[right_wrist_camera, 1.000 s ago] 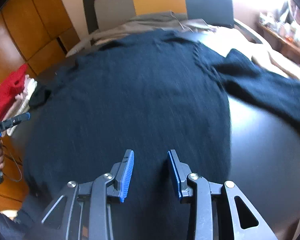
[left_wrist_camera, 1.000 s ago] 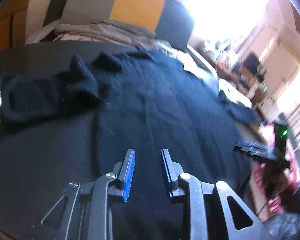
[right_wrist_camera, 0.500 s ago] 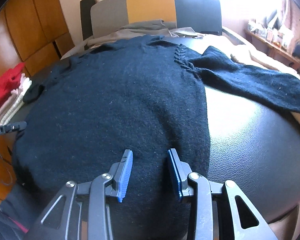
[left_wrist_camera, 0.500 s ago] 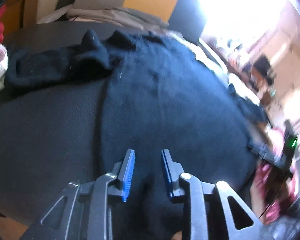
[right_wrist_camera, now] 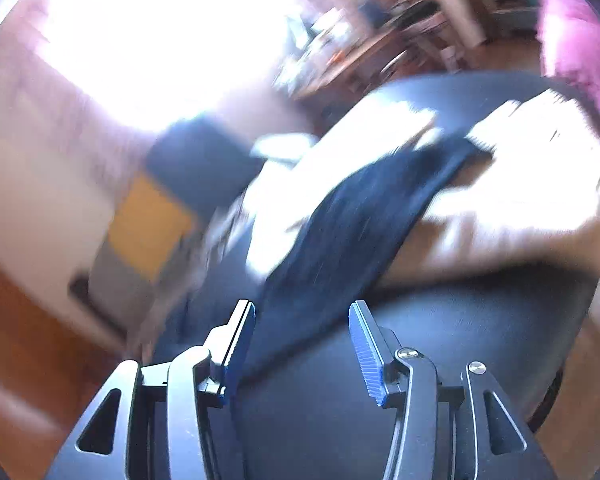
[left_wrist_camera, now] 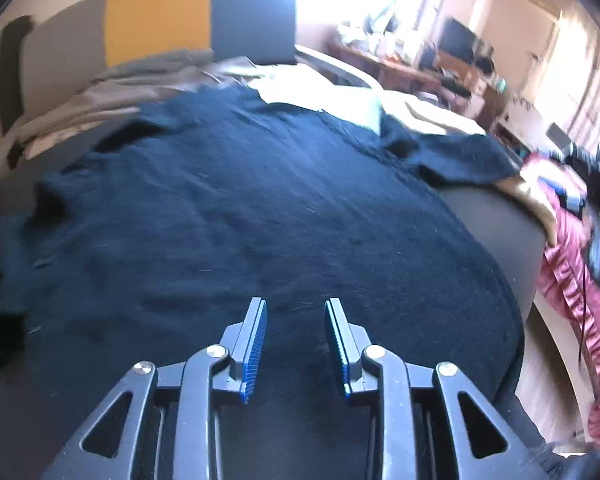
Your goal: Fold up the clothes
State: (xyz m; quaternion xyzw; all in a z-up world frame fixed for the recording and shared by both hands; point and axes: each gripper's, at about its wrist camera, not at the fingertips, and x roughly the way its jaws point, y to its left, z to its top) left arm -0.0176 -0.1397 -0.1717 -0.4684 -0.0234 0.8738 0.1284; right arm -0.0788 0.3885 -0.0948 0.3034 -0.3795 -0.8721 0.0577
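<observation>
The left gripper is open and holds nothing; it hovers above the body of the dark sweater, which lies spread flat on the black table. The right gripper is open wider and also empty, above the table near the sweater's sleeve, in a blurred view.

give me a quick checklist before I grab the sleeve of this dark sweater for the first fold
1. Sweater body spread flat on the black table: ok.
2. Left gripper open and empty: ok.
3. Right gripper open and empty: ok.
4. Sleeve ahead of the right gripper: ok.
5. Sleeve lies flat, not twisted: cannot tell, the right view is blurred.
6. Sleeve clear of the pale fabric under its end: not ok.
</observation>
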